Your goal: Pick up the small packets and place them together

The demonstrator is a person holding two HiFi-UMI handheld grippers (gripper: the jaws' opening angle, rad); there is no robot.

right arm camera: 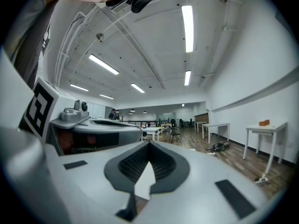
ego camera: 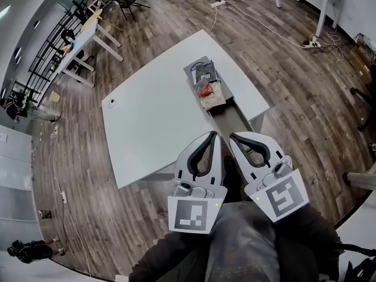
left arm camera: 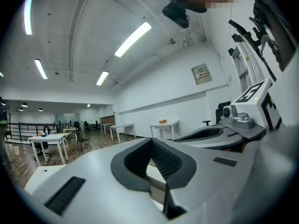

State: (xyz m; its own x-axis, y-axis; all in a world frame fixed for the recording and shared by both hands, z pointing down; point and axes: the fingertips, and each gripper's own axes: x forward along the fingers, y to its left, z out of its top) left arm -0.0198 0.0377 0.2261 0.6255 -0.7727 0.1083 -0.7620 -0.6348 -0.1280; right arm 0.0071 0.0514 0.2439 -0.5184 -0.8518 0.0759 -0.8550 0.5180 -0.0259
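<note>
Closed, empty, the left hand-held gripper and right hand-held gripper face a white table on plank floor.

We see a smooth matt bench, glossy packets, a wood-plank floor, left tongs and right tongs in matt grey plastic, ribbed black pads.

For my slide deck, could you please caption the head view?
Left gripper and right gripper, both shut and empty, at the edge of the table; the packets lie clustered ahead.
</note>
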